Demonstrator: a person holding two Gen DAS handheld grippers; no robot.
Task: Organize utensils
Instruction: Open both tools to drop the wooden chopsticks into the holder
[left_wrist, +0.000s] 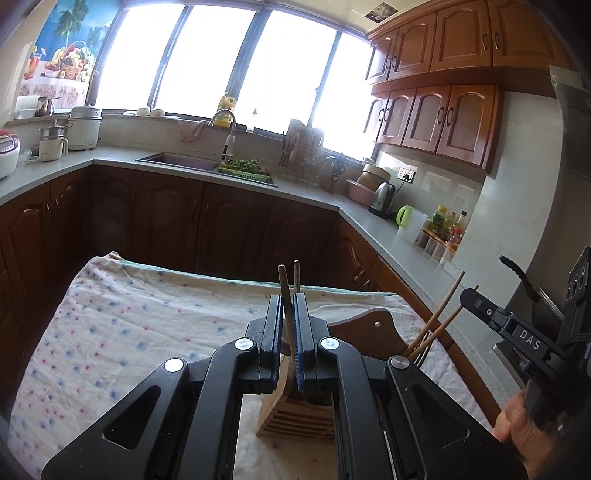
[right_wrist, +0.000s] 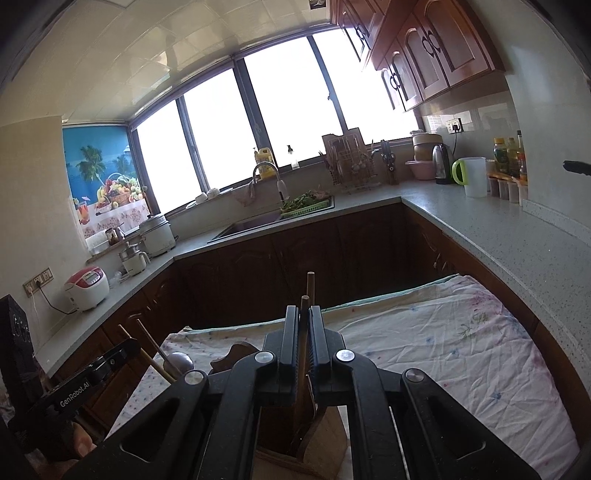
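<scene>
Left gripper (left_wrist: 290, 325): pointing forward and slightly down over the table, jaws narrowed onto a pair of chopsticks (left_wrist: 286, 291). The sticks rise past the fingertips, one light wood, one darker, tips close together.
Left fingers (left_wrist: 302, 332): blue ribbed pad visible on the inner face of the right one, pressed against the sticks.
Right gripper (right_wrist: 303, 332): same pose, jaws narrowed onto a second chopstick pair (right_wrist: 307, 306). One stick stands taller than the other; both run down between the pads toward the holder.
Right hand (left_wrist: 511, 421): seen at the edge of the left view, wrapped around the gripper's handle.
Utensil holder (left_wrist: 295, 417): light wooden slatted box with a darker shaped backboard, standing on the table directly below both grippers. In the right view it sits just under the jaws (right_wrist: 306, 439).
Holder contents: more chopsticks (left_wrist: 441, 314) lean out of its right side at an angle; other utensils there are too hidden to identify.
Tablecloth (left_wrist: 129, 325): pale, dotted with blue and pink, wrinkled, covering the table.
Background: kitchen counter (left_wrist: 388, 236) with sink (left_wrist: 177, 160), kettle and bottles, well apart from the table.
</scene>
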